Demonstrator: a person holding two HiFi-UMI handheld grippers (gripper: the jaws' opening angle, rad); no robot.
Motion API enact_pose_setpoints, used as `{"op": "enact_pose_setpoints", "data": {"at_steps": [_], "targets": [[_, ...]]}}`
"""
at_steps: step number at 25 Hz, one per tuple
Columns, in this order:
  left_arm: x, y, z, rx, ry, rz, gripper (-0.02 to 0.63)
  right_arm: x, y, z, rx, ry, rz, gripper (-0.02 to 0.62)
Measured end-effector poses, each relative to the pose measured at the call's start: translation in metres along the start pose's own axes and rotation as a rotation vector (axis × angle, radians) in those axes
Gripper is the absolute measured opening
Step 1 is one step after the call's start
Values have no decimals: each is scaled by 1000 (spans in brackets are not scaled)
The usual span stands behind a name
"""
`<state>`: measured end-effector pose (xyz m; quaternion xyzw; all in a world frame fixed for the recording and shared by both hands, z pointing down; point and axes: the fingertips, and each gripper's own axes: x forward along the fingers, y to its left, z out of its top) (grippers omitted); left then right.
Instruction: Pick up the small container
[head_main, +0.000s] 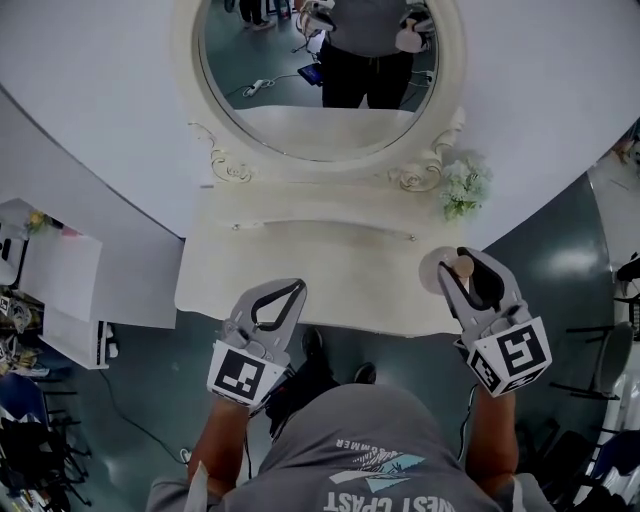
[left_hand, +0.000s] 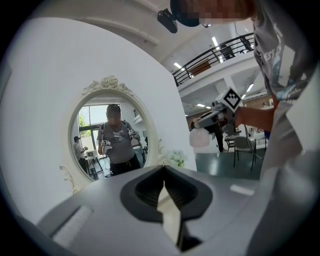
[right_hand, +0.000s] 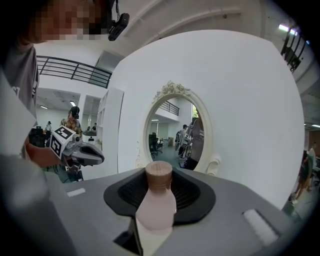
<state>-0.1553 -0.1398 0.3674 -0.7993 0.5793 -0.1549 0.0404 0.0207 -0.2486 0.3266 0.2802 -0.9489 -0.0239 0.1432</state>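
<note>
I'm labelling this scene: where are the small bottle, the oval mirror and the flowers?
small bottle (right_hand: 156, 207): right gripper view, on its pink body.
oval mirror (head_main: 320, 80): head view, on its glass.
flowers (head_main: 462, 187): head view, on the white blooms.

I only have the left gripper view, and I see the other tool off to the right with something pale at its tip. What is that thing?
Observer: In the right gripper view it is a small pale pink bottle with a brown cap, clamped between the jaws of the right tool, cap upward.
Operator: Where is it relative to the furniture?
Observer: The head view puts it over the right front corner of the white dressing table.
Operator: And my own tool?
Observer: In the head view the left tool reaches over the table's front edge, left of centre, well apart from the bottle.
</note>
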Motion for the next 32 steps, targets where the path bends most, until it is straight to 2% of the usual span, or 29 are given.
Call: {"op": "enact_pose_setpoints", "data": {"at_steps": [10,32], "targets": [[-17,-13,4,-17,-4,15,3,-28,16,20,-45,-43,8,141],[-26,-41,8,-23,10,7,3,-59,23,10,-53,-36,9,141]]}}
